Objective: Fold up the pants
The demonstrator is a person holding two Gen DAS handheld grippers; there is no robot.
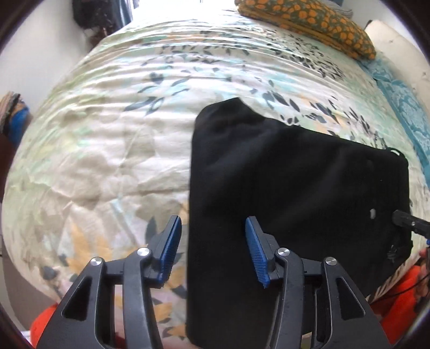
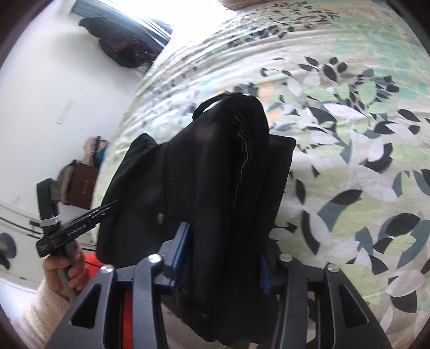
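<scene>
I see the floral bedsheet giving me a flat base, with the black pants lying folded on it at my right. My right gripper clamps a bunched edge, lifted for another fold. My left gripper hovers with its 2 jaws apart, holding nothing.

Pants on bed, pillow behind.

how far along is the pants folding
Mostly done: the black pants already lie as a compact folded block on the floral bedsheet. In hand: the right tool grips a bunched edge. The left tool is open, holding nothing. Left: lay that edge flat and release.
</scene>
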